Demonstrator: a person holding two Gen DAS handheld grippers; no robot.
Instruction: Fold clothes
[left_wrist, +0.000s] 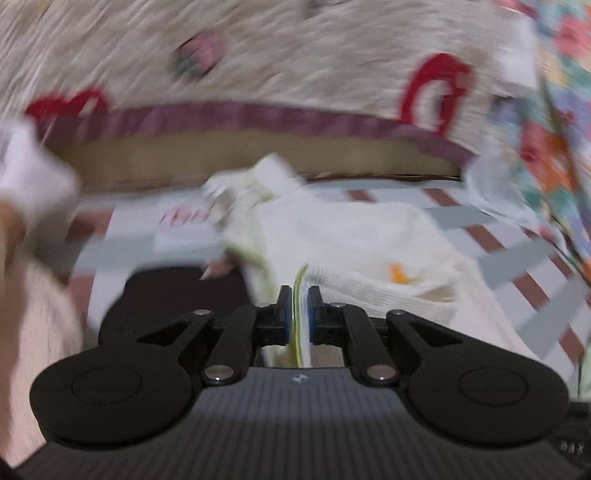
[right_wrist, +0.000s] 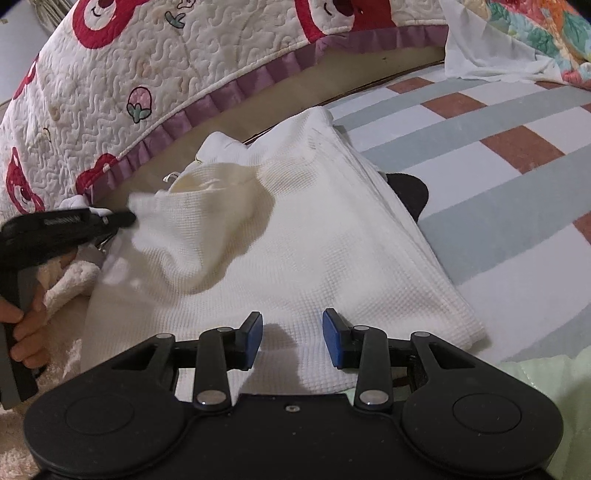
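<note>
- We see a white waffle-knit garment (right_wrist: 295, 236) spread on the bed, over a striped sheet (right_wrist: 498, 177) with grey bands and brown squares.
- Left gripper (left_wrist: 299, 295): fingers narrow, clamped on a green-trimmed edge of the garment; this view is motion-blurred.
- Right gripper (right_wrist: 292, 325): fingers wide apart, holding nothing, poised above the garment's near edge.
- A quilted bear-print cover (right_wrist: 110, 92) with purple trim hangs along the bed's far edge.
- A black item (right_wrist: 410, 195) protrudes from under the garment's right edge.
</note>
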